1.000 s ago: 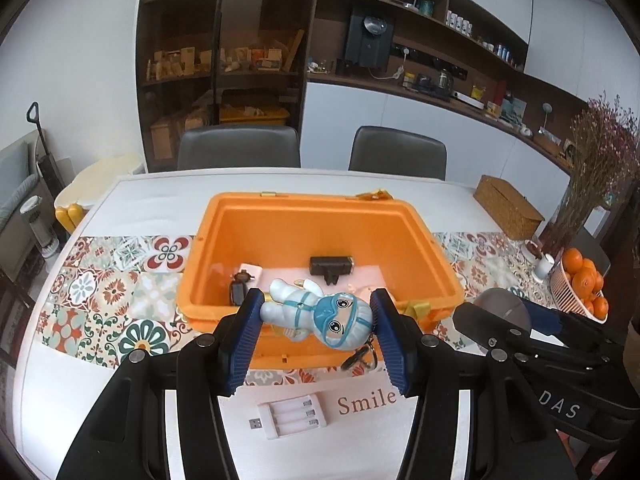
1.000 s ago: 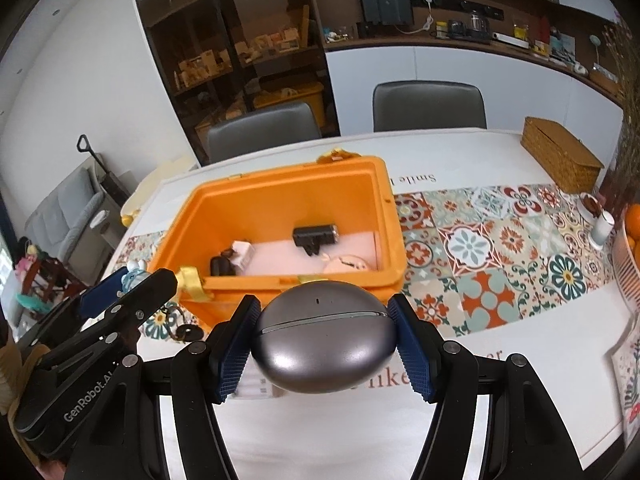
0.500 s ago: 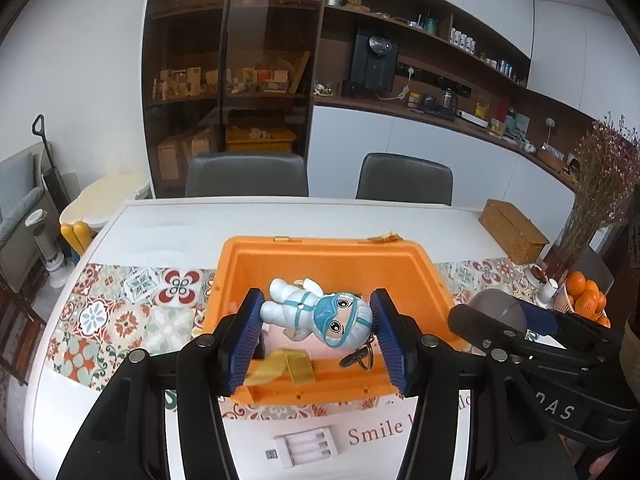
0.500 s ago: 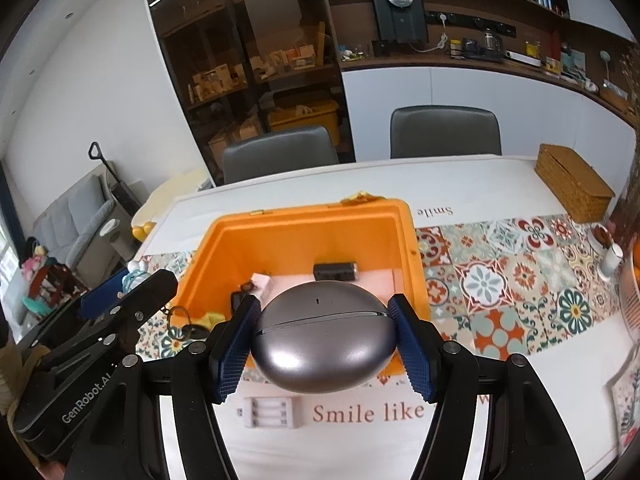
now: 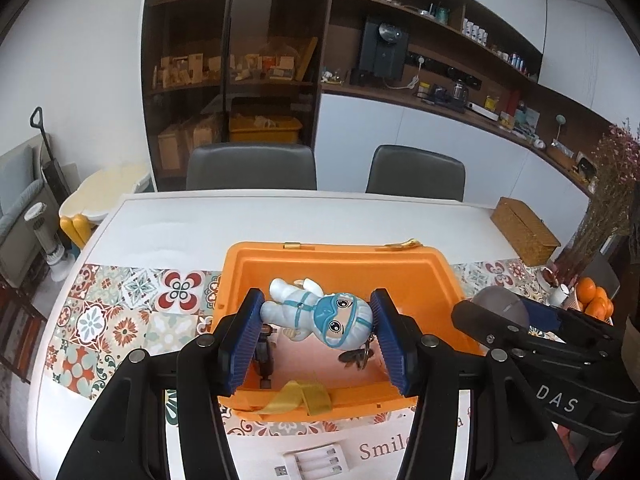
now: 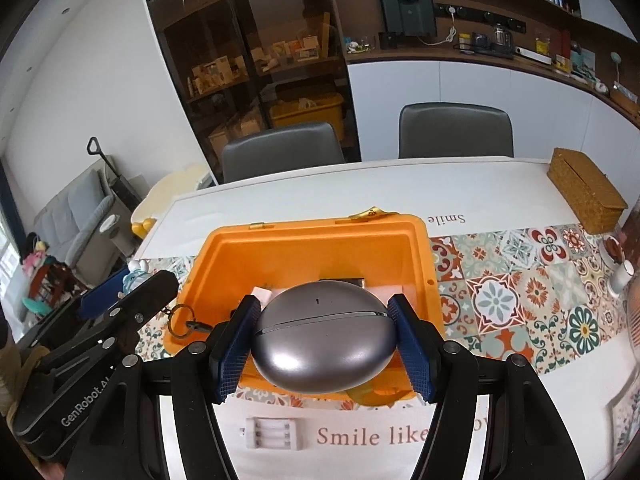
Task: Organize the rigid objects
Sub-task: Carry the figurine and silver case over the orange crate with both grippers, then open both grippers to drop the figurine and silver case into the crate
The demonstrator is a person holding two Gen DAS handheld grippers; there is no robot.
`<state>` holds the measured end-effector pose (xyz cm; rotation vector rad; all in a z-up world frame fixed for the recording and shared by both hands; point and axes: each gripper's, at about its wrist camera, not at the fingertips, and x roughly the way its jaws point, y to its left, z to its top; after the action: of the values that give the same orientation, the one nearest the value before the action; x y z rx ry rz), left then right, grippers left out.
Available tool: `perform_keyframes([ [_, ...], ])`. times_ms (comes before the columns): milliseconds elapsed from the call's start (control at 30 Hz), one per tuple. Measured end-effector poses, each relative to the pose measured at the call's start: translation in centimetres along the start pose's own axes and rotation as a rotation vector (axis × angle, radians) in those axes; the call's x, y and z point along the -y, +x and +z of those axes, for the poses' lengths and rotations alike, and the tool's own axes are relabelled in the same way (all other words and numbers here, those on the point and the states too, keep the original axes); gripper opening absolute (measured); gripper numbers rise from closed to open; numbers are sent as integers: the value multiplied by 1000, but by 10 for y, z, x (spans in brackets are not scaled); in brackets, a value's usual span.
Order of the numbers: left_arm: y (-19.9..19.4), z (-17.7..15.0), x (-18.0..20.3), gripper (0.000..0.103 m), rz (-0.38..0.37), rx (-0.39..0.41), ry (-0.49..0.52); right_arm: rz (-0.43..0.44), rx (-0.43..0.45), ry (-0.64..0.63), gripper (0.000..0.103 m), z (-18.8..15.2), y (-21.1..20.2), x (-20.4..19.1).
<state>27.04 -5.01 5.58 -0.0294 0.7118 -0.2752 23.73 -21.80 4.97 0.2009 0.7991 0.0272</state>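
Observation:
My left gripper (image 5: 316, 320) is shut on a small figurine (image 5: 316, 312) in a pale blue suit and mask, lying sideways between the blue pads with a key ring (image 5: 356, 356) dangling under it. It hangs above the near half of the open orange bin (image 5: 336, 256). My right gripper (image 6: 324, 332) is shut on a grey egg-shaped case (image 6: 324, 340), also above the orange bin's (image 6: 312, 232) front part. Each gripper shows at the edge of the other's view. A black box (image 6: 344, 280) and a white item (image 6: 262, 292) lie on the bin floor, partly hidden.
A white battery charger (image 6: 272, 432) lies on the table in front of the bin. A wicker box (image 6: 584, 188) stands at the far right, a bowl of oranges (image 5: 596, 300) and a dried-flower vase (image 5: 600, 216) near it. Two grey chairs (image 5: 252, 168) stand behind the table.
Both grippers rose and pulled back with their loads, so the bin looks smaller and lower in both views. Neither grip changed.

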Motion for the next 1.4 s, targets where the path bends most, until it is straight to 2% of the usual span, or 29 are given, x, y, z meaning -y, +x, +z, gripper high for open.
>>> perform_keyframes([
  [233, 23, 4, -2, 54, 3, -56, 9, -2, -48, 7, 66, 8, 23, 1],
  [667, 75, -6, -4, 55, 5, -218, 23, -18, -143, 11, 66, 12, 67, 7],
  [1000, 86, -9, -7, 57, 41, -254, 32, -23, -178, 12, 66, 9, 80, 10],
  [1167, 81, -7, -14, 85, 110, -244, 20, -26, -182, 15, 66, 9, 79, 11],
  [1400, 71, -5, -29, 97, 199, -237, -4, -17, -189, 13, 66, 9, 82, 7],
])
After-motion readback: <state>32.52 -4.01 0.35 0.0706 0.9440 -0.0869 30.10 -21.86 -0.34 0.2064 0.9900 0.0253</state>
